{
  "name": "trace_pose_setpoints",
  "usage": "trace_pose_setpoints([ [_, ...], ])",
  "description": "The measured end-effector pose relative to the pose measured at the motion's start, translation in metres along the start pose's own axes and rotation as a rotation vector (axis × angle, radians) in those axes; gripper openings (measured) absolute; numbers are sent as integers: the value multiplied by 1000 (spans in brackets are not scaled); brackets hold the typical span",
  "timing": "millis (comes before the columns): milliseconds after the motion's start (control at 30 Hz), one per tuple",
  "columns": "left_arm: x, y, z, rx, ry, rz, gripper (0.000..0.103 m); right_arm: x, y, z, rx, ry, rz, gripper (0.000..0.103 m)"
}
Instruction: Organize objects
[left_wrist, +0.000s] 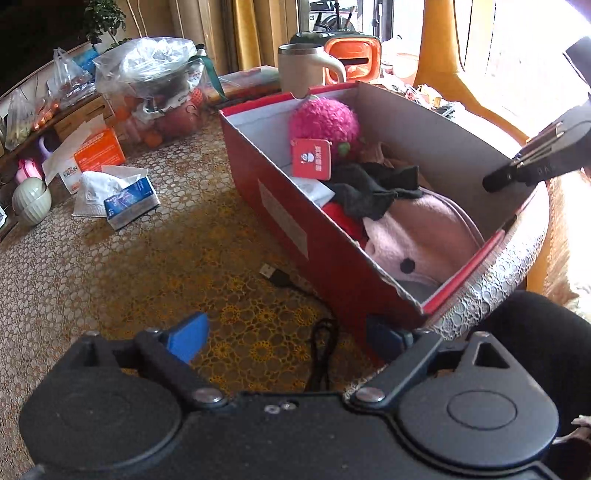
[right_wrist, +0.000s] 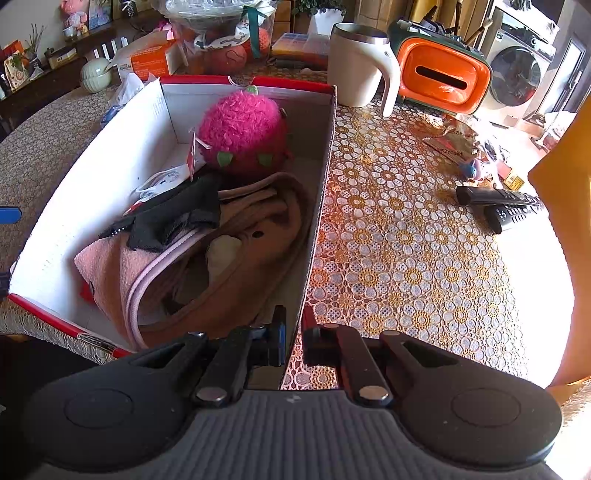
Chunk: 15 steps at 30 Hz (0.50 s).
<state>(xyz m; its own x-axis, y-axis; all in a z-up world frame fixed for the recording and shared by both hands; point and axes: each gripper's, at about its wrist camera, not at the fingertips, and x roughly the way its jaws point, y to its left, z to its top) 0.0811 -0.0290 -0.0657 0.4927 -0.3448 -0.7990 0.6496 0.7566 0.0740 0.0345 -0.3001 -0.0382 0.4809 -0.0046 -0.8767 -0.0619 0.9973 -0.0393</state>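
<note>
Table (right_wrist: 399, 236): lace-pattern cover, left part hidden behind the box.
Box (right_wrist: 92, 192): red outside, white inside, near edge of table, near corner cut off.
Clothes (right_wrist: 207, 258): pink and brown heap, folds hard to separate.
Plush ball (right_wrist: 242, 133): pink, far end of box.
Right gripper (right_wrist: 294, 332): pinching the box's right wall.
Left gripper (left_wrist: 291, 338): spread wide, near-left of box, cable (left_wrist: 295, 286) between.

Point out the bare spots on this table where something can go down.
Free: cloth between box and remotes; also between box, cable and tissue pack. Crowded: behind the box, around mug and bags.
</note>
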Motion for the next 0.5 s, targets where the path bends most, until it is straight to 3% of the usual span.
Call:
trace_pose_setpoints([
  [233,21,0,-22,-8,59,-36,91,0,1,0,-5,3,-7,7],
  [500,40,6,-32,-82,94,-59,74,0,2,1,-6,4,-7,7],
])
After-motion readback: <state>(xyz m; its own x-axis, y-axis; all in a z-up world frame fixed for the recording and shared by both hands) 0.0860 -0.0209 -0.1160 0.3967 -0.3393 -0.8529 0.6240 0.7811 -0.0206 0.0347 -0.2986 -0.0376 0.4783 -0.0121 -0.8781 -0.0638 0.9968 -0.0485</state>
